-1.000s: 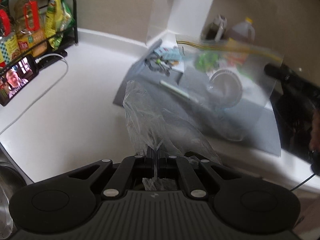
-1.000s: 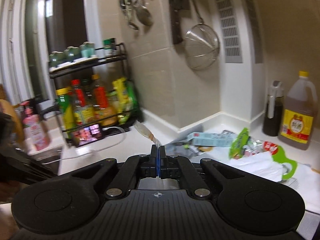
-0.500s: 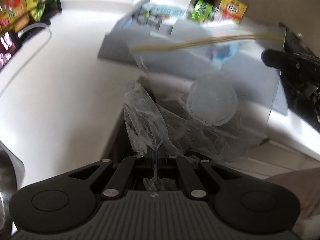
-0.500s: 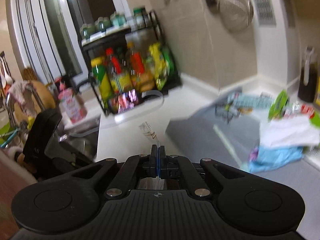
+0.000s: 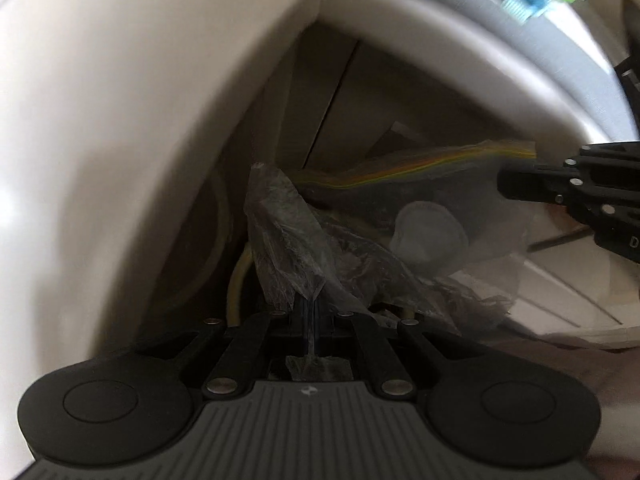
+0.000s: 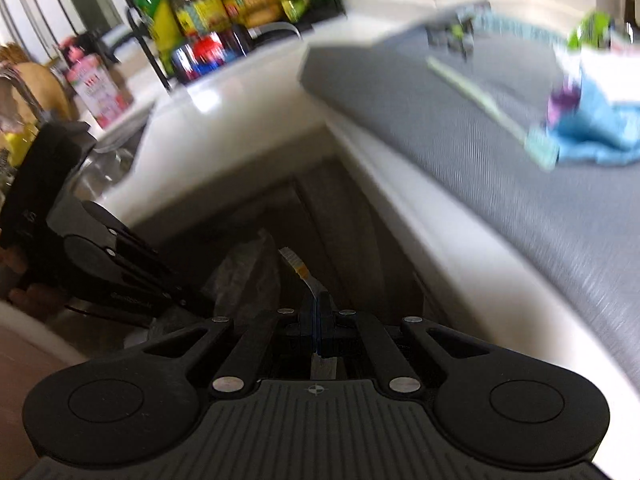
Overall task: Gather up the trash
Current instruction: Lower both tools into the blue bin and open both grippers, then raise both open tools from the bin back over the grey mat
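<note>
My left gripper (image 5: 311,307) is shut on crumpled clear plastic wrap (image 5: 292,240). My right gripper (image 6: 316,312) is shut on the edge of a clear zip bag (image 5: 460,216) with a coloured seal strip (image 5: 420,166); the strip also shows in the right wrist view (image 6: 298,266). A round white lid (image 5: 430,238) lies inside the bag. Both grippers hang below the counter edge, in front of the dark cabinet (image 5: 352,112). The right gripper shows at the right of the left wrist view (image 5: 560,188), the left gripper at the left of the right wrist view (image 6: 120,264).
White countertop (image 6: 240,120) with a grey mat (image 6: 460,128) holding more litter: a blue wrapper (image 6: 592,120), a pale stick (image 6: 480,96), green packaging (image 6: 592,28). A bottle rack (image 6: 224,4) stands at the back, a sink (image 6: 108,164) to the left.
Both grippers have dropped from above the counter to below its edge, carrying the bag and wrap. The views now face the cabinet front. Both stay shut.
</note>
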